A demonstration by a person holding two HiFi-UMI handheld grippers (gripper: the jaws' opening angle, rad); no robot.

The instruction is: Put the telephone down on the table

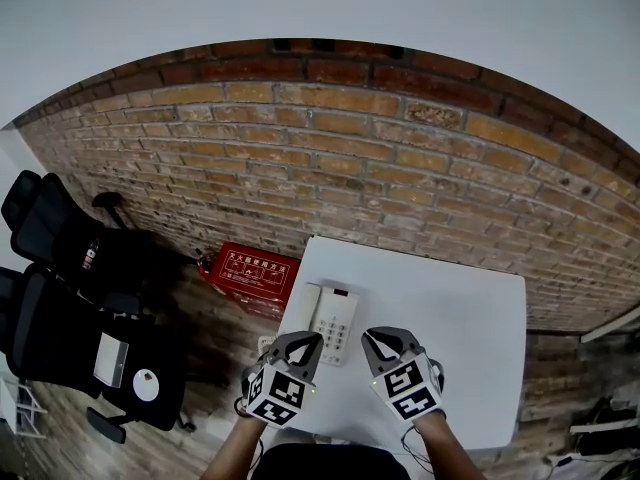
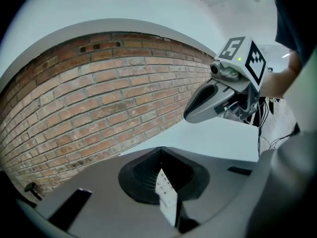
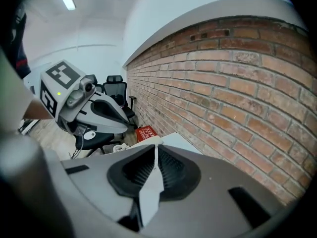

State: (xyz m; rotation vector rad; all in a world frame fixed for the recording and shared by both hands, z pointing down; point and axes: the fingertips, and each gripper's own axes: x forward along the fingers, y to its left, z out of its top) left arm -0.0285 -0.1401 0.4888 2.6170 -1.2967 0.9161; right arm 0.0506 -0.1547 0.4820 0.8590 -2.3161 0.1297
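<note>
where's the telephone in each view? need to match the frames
Head view: the telephone lies on the white table, near its left edge.
Left gripper view: only a sliver of its keypad shows, low centre, in the slit between the jaws.
Right gripper view: cannot be made out for sure past the gripper's own body.
Shared landmark: the brick wall.

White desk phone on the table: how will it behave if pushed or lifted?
The white push-button desk telephone looks like rigid plastic, so it should slide flat, not roll. Its handset only rests in the cradle and may slip off if tilted. It sits near the white table's left edge; a leftward push could drop it.
</note>
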